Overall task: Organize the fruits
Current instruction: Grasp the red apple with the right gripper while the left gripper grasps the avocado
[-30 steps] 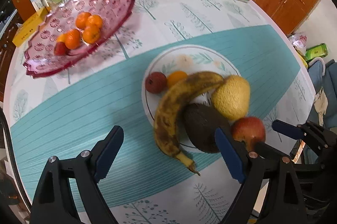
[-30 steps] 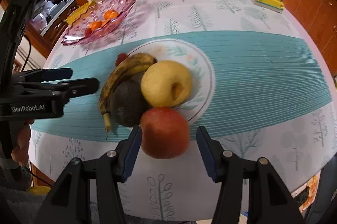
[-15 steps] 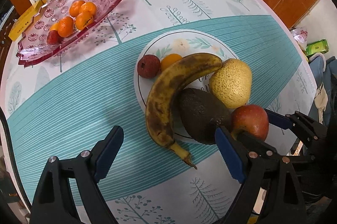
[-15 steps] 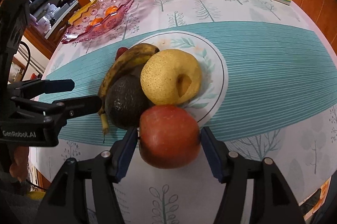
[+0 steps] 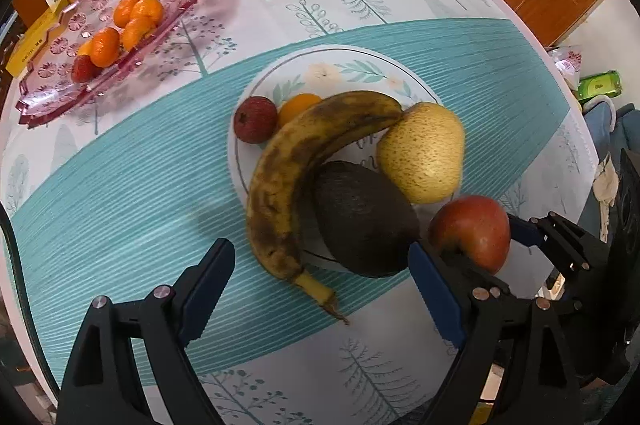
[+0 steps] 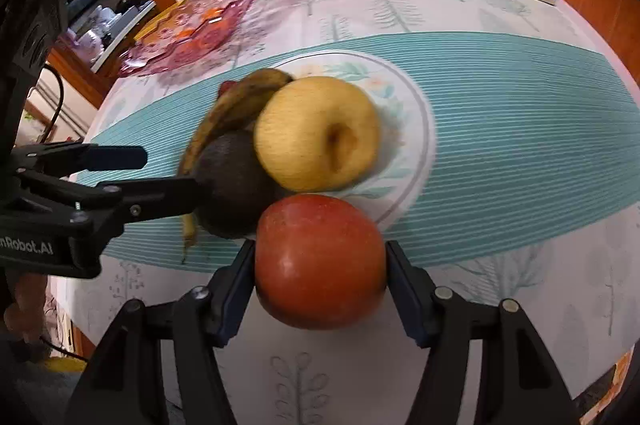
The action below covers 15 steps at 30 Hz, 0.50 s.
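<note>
At the far left the pink glass tray (image 5: 120, 37) holds small oranges (image 5: 132, 21) and a strawberry (image 5: 83, 68). Nearer, the left gripper (image 5: 320, 289) hangs wide and empty over the stem end of the banana (image 5: 296, 169), which lies across the left of the white plate (image 5: 352, 69) beside the avocado (image 5: 364, 221) and pear (image 5: 422, 151). At the plate's near right edge the right gripper (image 6: 320, 273) has both pads against the red apple (image 6: 320, 259); its jaws opened a little within the last second. To set the apple down well, I would let it rest fully before widening the jaws, so it cannot roll. Only the left view shows the lychee (image 5: 256, 119) and the orange (image 5: 298, 105) behind the banana; only the right view shows the pear's dimple and the apple's grip
</note>
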### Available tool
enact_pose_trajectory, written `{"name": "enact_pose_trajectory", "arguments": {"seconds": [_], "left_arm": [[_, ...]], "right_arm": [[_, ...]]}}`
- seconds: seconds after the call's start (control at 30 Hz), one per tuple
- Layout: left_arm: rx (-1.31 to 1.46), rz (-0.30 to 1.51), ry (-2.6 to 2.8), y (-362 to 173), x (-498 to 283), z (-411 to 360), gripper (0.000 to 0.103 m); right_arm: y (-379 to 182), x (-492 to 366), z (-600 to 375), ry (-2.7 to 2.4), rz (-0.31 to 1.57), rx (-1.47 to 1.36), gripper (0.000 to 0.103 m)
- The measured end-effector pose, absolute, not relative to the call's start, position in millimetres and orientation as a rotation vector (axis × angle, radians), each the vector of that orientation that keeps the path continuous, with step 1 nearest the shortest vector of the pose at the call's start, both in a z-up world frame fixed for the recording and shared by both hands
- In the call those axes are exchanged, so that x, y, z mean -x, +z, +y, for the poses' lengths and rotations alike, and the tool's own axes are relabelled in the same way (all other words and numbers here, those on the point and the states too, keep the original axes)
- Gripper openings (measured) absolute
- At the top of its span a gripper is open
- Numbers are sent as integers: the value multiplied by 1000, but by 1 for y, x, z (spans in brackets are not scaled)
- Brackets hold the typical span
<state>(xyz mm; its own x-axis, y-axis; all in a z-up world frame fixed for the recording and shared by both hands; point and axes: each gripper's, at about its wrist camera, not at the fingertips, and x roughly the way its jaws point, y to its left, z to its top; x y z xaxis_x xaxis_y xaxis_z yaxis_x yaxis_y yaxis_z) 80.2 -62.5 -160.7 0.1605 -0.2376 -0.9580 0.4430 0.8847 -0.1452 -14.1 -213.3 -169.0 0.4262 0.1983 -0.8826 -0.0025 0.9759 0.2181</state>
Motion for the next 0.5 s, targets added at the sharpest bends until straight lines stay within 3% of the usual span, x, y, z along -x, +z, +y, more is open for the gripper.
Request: {"name": "enact_pose_trajectory", "arguments": {"seconds": [0.2,0.3,0.43,0.5], "left_arm": [[-178,1343,-523,-165,-79,-78,86],[-170,1363,-530,-168,-80,-87,80],[-181,1395,-508,-176,-82,-98,62],[-192,1399,-479,-179,-84,-101,61]], "right_arm": [[-168,15,-235,60,1123,-199,63],[-168,16,-241,51,1122,-205,63],[-168,20,-247,40,1120,-220,63],[-168,21,-249,37,1120,-222,63]]}}
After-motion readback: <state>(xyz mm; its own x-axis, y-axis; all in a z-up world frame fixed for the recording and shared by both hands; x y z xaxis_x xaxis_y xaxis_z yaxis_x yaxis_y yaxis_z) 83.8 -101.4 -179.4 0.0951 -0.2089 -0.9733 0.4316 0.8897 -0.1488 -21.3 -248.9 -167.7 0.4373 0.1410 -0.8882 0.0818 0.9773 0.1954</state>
